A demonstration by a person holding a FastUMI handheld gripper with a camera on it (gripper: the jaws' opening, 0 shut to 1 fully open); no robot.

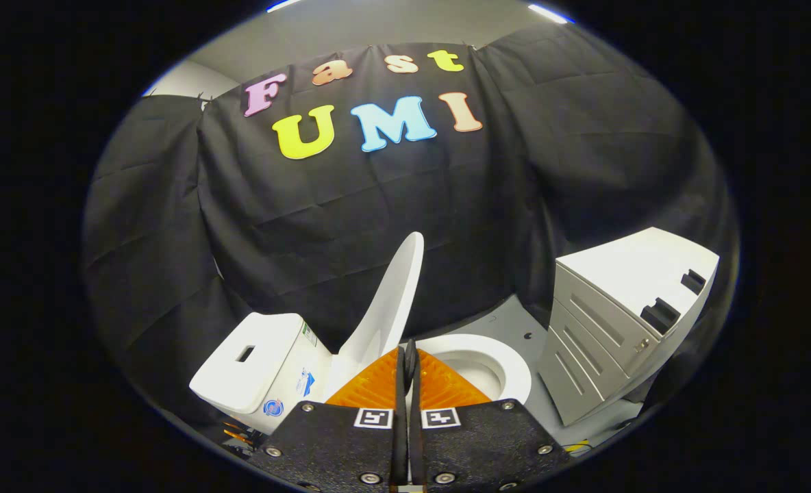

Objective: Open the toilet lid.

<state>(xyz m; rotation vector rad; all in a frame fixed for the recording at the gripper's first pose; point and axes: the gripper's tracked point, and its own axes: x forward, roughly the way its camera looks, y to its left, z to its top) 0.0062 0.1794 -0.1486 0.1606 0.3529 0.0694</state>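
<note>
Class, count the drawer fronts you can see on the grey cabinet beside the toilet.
3, stacked on the cabinet face right of the toilet bowl: top, middle, bottom. The lowest is partly cut off, so more may be hidden. The claw is shut.

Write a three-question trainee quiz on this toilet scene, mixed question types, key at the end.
1. True or false: the toilet lid stands raised, leaning toward the tank.
2. The fingers of the hand-held gripper are: A) spread wide, B) closed together on nothing, C) clamped on the lid.
3. Fill in: across the toilet bowl from the tank stands a grey ______ with drawers.

Key: 1 true; 2 B; 3 cabinet.
</note>
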